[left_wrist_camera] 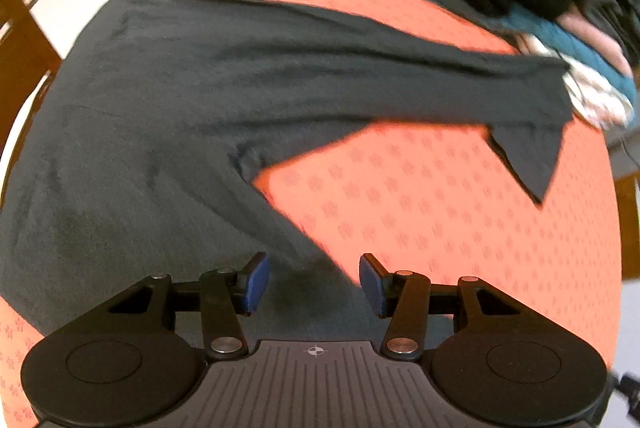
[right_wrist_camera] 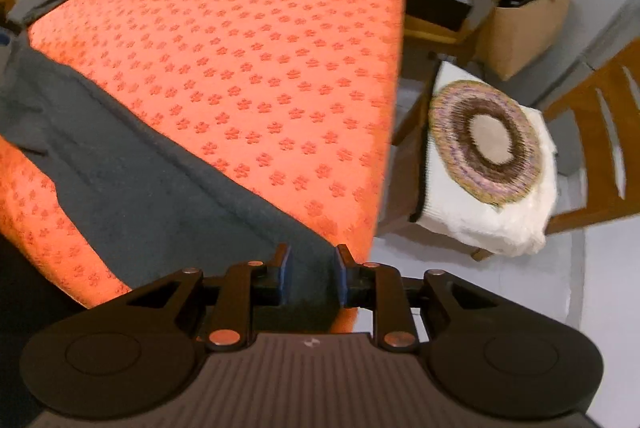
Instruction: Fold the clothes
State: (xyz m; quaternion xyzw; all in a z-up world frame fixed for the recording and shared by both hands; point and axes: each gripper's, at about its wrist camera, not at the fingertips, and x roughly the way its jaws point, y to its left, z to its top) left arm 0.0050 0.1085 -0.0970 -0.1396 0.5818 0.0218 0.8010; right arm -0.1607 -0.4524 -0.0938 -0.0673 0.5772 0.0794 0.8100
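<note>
Because folding needs a flat bed to work on, the table [left_wrist_camera: 420,188] wears an orange flower-print cloth, and the dark long-sleeved garment [left_wrist_camera: 168,100] is spread across it from nine o'clock toward three in the left wrist view, one sleeve [left_wrist_camera: 400,88] reaching out to the heap of other clothes [left_wrist_camera: 580,40] waiting at two o'clock. A second sleeve or hem runs down to six o'clock, likely laid straight for the next fold. Over it the left claw [left_wrist_camera: 314,284] stands open, its blue pads clear of the fabric. The right claw [right_wrist_camera: 312,278] straddles the garment's end at the table's near edge, pads parted and not pinching.
</note>
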